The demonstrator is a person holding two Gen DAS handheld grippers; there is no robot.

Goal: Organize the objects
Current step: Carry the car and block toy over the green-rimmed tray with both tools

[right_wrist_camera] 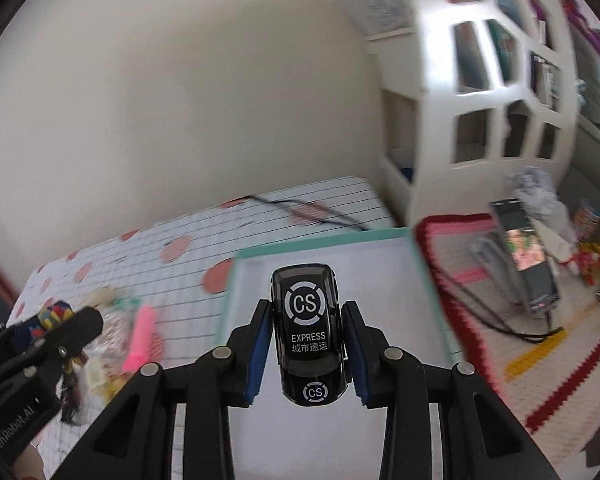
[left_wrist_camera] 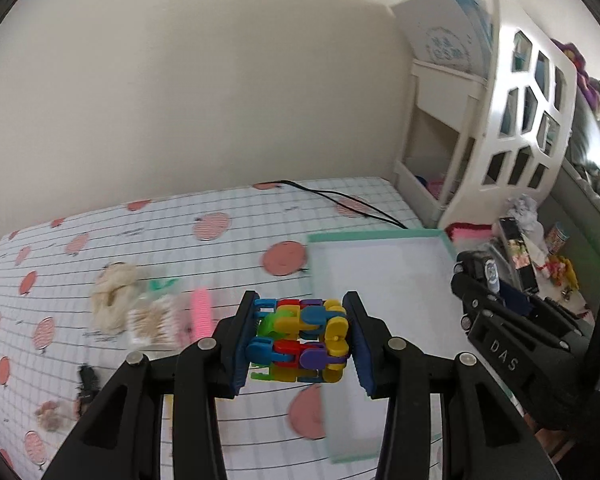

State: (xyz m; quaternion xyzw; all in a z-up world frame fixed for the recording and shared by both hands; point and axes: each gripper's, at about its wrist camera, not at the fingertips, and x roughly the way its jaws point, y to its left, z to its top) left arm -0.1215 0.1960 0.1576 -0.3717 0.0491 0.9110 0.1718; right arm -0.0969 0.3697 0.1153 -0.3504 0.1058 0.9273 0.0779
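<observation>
My left gripper (left_wrist_camera: 300, 340) is shut on a multicoloured linked-block toy (left_wrist_camera: 300, 340), held above the table just left of a shallow white box with a mint rim (left_wrist_camera: 380, 236). My right gripper (right_wrist_camera: 306, 344) is shut on a black toy van marked "CS EXPRESS" (right_wrist_camera: 306, 332), held over that box (right_wrist_camera: 320, 240). The right gripper (left_wrist_camera: 496, 320) shows at the right of the left wrist view. In the right wrist view the left gripper (right_wrist_camera: 44, 320) sits at the far left with the block toy.
On the checked tablecloth with red spots (left_wrist_camera: 180, 240) lie a cream scrunchie (left_wrist_camera: 112, 292), a bag of cotton swabs (left_wrist_camera: 152, 320), a pink comb (left_wrist_camera: 202, 312) and a small black item (left_wrist_camera: 87, 384). A black cable (left_wrist_camera: 340, 200) crosses the far edge. A white shelf unit (left_wrist_camera: 500, 120) stands right.
</observation>
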